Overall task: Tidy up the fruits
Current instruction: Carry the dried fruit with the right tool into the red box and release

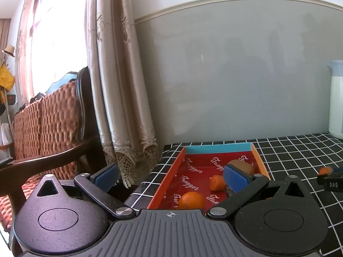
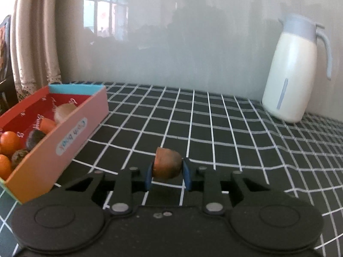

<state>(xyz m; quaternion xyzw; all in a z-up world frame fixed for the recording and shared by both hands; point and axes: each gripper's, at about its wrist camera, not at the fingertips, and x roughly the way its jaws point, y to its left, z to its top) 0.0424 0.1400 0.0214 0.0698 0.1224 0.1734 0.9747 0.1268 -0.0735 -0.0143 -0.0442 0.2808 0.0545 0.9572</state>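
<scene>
The right gripper is clamped on a brown-orange fruit piece, its blue pads pressing both sides, just over the black checked tablecloth. Left of it stands the red box. Only the right wrist view shows two dark fruits inside, with oranges (the near wall hides part of the contents), and the whole white jug far ahead to the right.

The left gripper hangs wide open, nothing between its pads. Ahead of it the box's inside shows an orange, an orange piece and a brown fruit beyond the right pad. Only this view shows the wicker chair and curtain to the left.
</scene>
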